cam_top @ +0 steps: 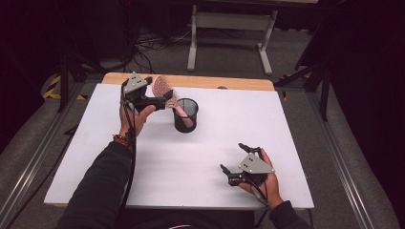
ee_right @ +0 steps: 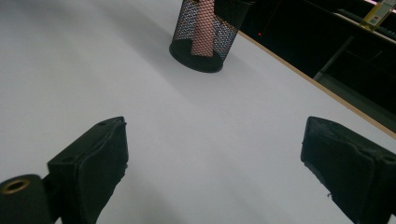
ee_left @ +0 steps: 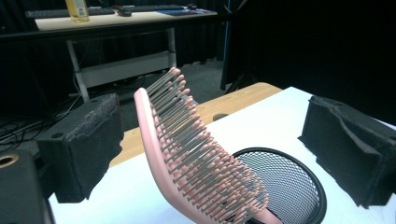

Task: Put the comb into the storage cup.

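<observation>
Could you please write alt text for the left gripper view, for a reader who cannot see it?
A pink hairbrush leans out of a black mesh cup on a white table, bristles facing right, between the left gripper's two open black jaws, neither touching it. Behind is a dark room with a desk.

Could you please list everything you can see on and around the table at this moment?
Hairbrush: one, pink, handle down in the cup, bristled head leaning out, between the left gripper's open jaws but not clamped.
Mesh cup: one, black, upright on the far middle of the table.
Table: one, white top with a wooden far edge.
Desk frame: one, pale grey, on the floor beyond the table.
Bottle: one, yellow, on a desk in the background.
Left gripper: one, black, beside the brush head, open.
Right gripper: one, black, at the table's near right, open, holding nothing.
</observation>
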